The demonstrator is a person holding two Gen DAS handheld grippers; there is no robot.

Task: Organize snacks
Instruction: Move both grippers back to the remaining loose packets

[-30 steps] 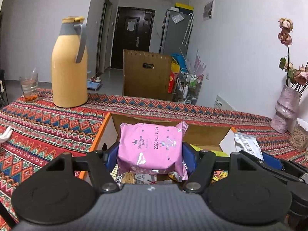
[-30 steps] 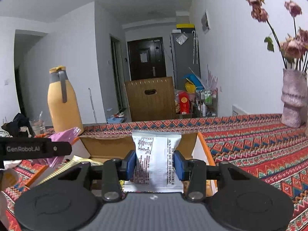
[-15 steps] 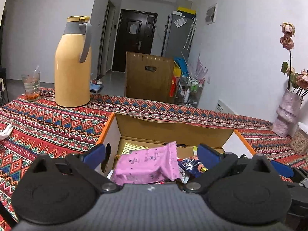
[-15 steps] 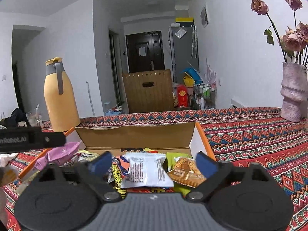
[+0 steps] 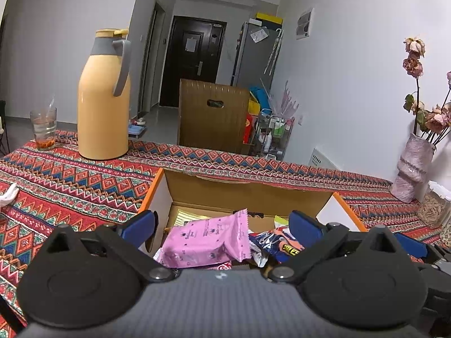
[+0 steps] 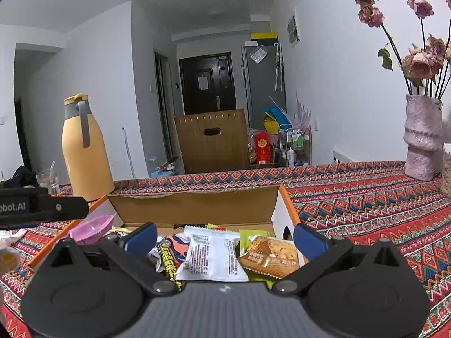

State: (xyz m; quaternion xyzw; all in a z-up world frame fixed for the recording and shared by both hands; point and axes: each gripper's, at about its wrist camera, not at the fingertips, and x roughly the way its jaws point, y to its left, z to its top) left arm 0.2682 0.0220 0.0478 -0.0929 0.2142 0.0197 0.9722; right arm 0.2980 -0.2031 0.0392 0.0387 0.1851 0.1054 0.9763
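Over the open box [image 5: 248,194] on the patterned cloth [image 5: 70,186], both grippers were held side by side, each with its jaws spread wide and nothing gripped. Between the blue pads of the left gripper [image 5: 222,225] a pink packet [image 5: 208,239] was seen lying loose on the heap inside the box, touched by neither pad. Under the right gripper [image 6: 224,235] a white packet [image 6: 211,253] was seen resting flat on the other snacks, just beside a brown bar [image 6: 269,257] and a yellow-and-black wrapper [image 6: 169,262]; it too was released. The step in hand was judged to be the drop-off: two snacks delivered into the box, both let go.

No loose snack could be seen on the cloth in either view, so how much of the task remained could not be told. For the next move, both grippers would need to be lifted clear of the box walls without catching a packet edge, then carried toward whatever was left outside. The flask [image 5: 104,98] and vase [image 6: 421,138] stood well apart.
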